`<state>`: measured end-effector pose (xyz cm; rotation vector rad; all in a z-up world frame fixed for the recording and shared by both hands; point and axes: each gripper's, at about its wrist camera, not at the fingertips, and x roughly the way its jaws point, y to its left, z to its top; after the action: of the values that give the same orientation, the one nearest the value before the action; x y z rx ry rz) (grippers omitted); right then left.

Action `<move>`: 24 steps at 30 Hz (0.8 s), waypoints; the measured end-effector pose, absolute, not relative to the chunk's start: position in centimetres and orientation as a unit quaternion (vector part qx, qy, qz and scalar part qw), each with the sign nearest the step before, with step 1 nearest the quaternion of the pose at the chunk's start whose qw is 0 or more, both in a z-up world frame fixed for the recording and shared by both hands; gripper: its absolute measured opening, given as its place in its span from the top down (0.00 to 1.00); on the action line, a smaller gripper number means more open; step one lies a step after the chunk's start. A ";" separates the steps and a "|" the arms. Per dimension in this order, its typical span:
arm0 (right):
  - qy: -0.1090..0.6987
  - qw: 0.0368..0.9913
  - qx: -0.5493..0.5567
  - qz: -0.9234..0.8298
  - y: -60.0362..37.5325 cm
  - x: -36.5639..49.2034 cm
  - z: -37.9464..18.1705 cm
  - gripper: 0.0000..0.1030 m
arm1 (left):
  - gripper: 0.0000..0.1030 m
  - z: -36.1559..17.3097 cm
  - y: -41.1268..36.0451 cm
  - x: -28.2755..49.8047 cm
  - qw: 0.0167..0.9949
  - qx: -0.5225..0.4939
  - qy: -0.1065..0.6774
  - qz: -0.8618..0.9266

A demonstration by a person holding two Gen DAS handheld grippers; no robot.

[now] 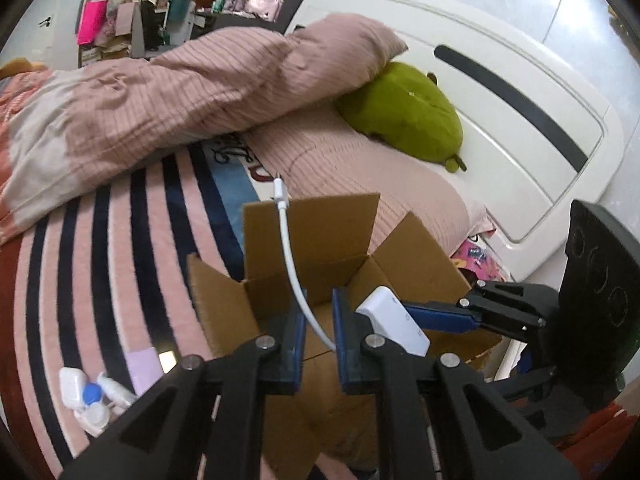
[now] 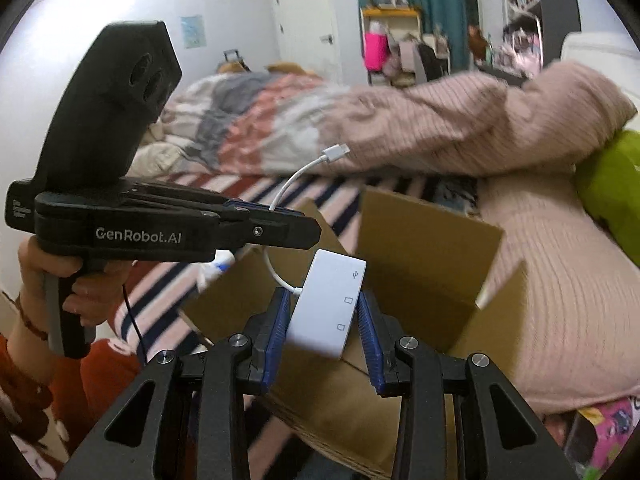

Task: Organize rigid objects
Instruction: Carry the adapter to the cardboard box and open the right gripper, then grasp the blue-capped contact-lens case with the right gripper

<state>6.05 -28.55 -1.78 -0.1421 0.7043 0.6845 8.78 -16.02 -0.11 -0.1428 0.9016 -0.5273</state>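
Observation:
A white USB adapter hub (image 2: 326,305) with a short white cable (image 1: 294,264) is held over an open cardboard box (image 1: 320,236) on the bed. My right gripper (image 2: 325,320) is shut on the hub body, its blue pads on both sides. My left gripper (image 1: 320,340) has a narrow gap between its pads, and the cable runs up through that gap; whether the pads pinch it is unclear. The cable's plug (image 2: 336,151) sticks up free. In the left wrist view the hub (image 1: 394,326) and the right gripper (image 1: 448,316) sit just right of my fingers.
Small white chargers and a blue-and-white case (image 1: 94,398) lie on the striped blanket (image 1: 100,264) left of the box. A pink pillow (image 1: 180,96), a green plush (image 1: 404,114) and a white headboard (image 1: 500,80) lie beyond. Cluttered shelves stand far back.

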 end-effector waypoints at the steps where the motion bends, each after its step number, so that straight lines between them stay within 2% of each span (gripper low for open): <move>1: 0.346 0.877 -0.069 0.325 -28.9 6.4 -2.0 0.71 | 0.90 -0.3 -16.3 8.8 0.864 -0.067 0.430 -0.252; 2: 0.355 0.875 -0.073 0.320 -29.0 6.7 -2.1 0.71 | 0.89 -0.5 -16.3 8.8 0.864 -0.064 0.431 -0.253; 3: 0.361 0.874 -0.076 0.316 -29.1 6.9 -2.2 0.71 | 0.82 -0.5 -16.5 8.8 0.863 -0.060 0.434 -0.253; 4: 0.365 0.874 -0.079 0.312 -29.1 7.1 -2.2 0.70 | 0.69 -0.6 -16.5 8.9 0.863 -0.056 0.434 -0.251; 6: 0.378 0.871 -0.089 0.302 -29.3 7.6 -2.6 0.67 | 0.51 -0.4 -16.3 8.4 0.870 -0.048 0.427 -0.242; 7: 0.384 0.868 -0.092 0.300 -29.2 7.8 -2.6 0.62 | 0.48 -0.3 -16.2 8.2 0.874 -0.045 0.421 -0.238; 8: 0.386 0.867 -0.093 0.300 -29.2 7.7 -2.8 0.57 | 0.47 -0.2 -16.0 8.1 0.876 -0.043 0.418 -0.236; 10: 0.384 0.868 -0.099 0.300 -29.1 7.5 -2.7 0.36 | 0.44 0.2 -15.2 7.6 0.880 -0.045 0.412 -0.230; 13: 0.369 0.874 -0.111 0.297 -28.4 7.2 -2.4 0.23 | 0.36 0.7 -13.8 6.5 0.892 -0.037 0.398 -0.212; 16: 0.362 0.875 -0.121 0.297 -27.3 6.7 -2.1 0.12 | 0.34 1.1 -12.0 5.5 0.901 -0.031 0.386 -0.194; 24: 0.327 0.881 -0.150 0.306 -21.7 5.0 -1.0 0.10 | 0.32 1.3 -3.9 2.4 0.919 -0.046 0.367 -0.139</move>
<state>5.03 -21.74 -0.98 -0.3114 0.6812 0.6375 2.40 -3.92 1.31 -0.0953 0.7539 -0.2859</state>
